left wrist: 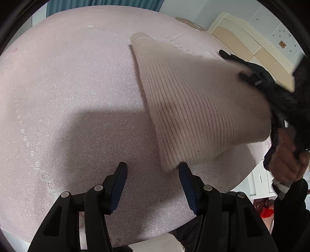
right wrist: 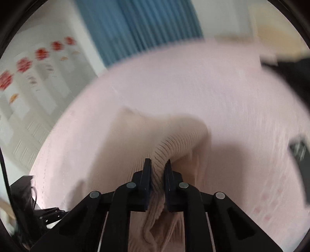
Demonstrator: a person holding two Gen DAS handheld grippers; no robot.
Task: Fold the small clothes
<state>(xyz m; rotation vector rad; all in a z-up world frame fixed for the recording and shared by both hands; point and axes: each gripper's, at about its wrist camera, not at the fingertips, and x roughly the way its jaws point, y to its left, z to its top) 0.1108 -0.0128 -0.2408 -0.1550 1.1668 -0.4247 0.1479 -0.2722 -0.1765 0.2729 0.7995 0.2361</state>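
Left wrist cam first: the left gripper (left wrist: 153, 170) hangs over the pink bedsheet (left wrist: 77, 97) with its jaws standing apart and nothing between them — just bare sheet and a big shadow under it. The cream ribbed knit garment (left wrist: 197, 108) is off to the right, lifted at its far edge so it drapes in a slope, and its lower corner comes down right next to the right-hand finger (left wrist: 186, 180) of this gripper. At the right edge the right gripper (left wrist: 250, 77) is at the raised edge of the knit, held by a hand (left wrist: 288, 160) in a dark sleeve. Behind that there's a cream and tan cabinet (left wrist: 242, 38), plus a strip of blue curtain (left wrist: 104, 4) at the top.

Right wrist cam, pretty blurry: the right gripper (right wrist: 158, 166) is clamped on a bunched fold of the knit garment (right wrist: 180, 135) — ribs squeezed between the pads, the rest arching away onto the sheet (right wrist: 213, 87). Around it: blue curtain (right wrist: 135, 29), a white wall with red flower stickers (right wrist: 40, 53), and some dark gear (right wrist: 23, 193) at lower left.
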